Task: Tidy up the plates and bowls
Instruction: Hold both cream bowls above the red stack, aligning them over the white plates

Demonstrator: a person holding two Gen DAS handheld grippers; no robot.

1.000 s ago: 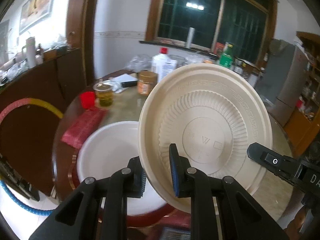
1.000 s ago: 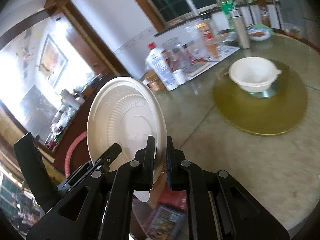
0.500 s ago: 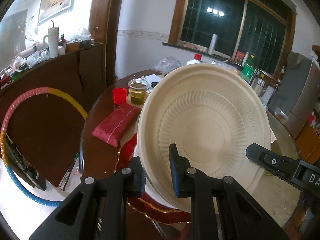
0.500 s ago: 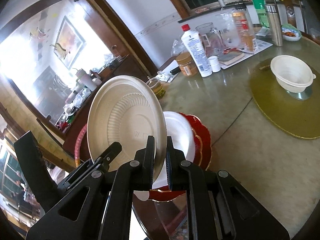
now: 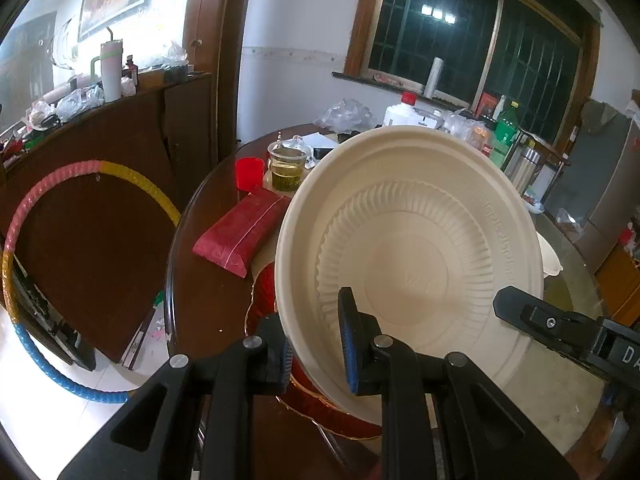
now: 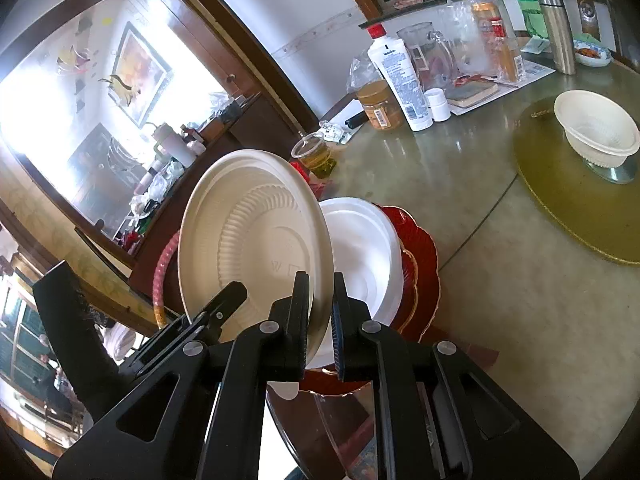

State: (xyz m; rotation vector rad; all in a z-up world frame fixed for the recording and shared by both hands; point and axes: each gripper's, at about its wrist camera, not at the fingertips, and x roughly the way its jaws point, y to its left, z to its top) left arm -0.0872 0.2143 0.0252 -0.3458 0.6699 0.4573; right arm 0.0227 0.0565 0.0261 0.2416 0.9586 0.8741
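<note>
Both claws carried cream plate (image 5: 408, 248) toward table edge.

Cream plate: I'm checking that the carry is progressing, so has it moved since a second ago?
Yes. In the right wrist view the cream plate now hangs tilted beside the white plate on the red plate; earlier neither showed.
</note>
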